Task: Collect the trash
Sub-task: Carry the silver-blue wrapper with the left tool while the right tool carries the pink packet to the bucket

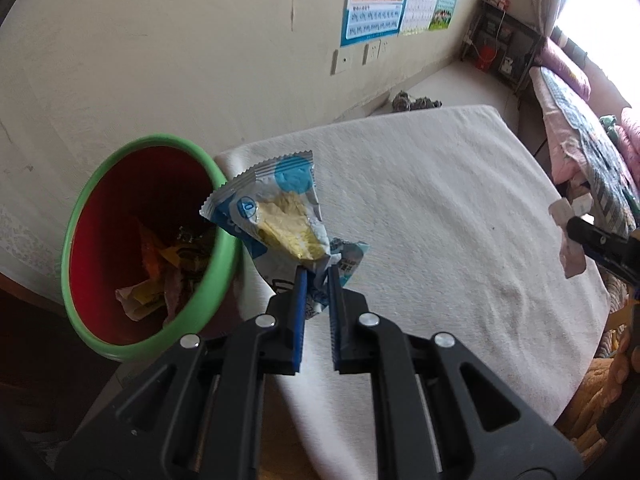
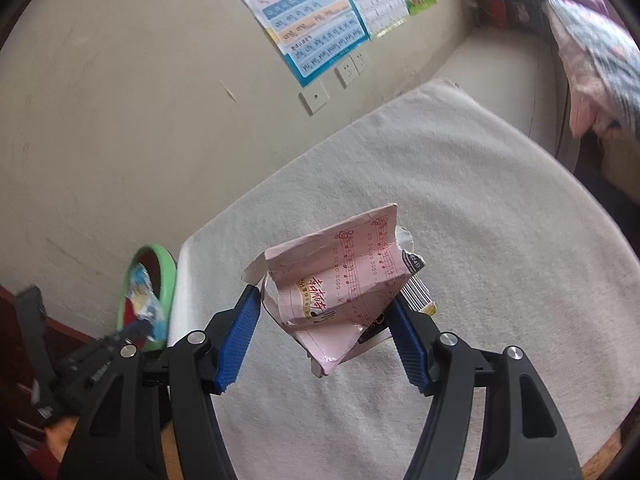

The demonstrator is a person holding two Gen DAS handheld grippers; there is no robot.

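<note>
My left gripper is shut on a blue, white and yellow snack wrapper and holds it beside the rim of a red bin with a green rim, which has several wrappers inside. My right gripper is shut on a crumpled pink carton with red music notes and holds it above the white-clothed table. The bin and the left gripper with its wrapper show at the left of the right wrist view. The right gripper with the pink carton shows at the right edge of the left wrist view.
The table stands against a beige wall with posters and wall sockets. A bed with pink bedding lies to the right. A dark shelf stands in the far corner.
</note>
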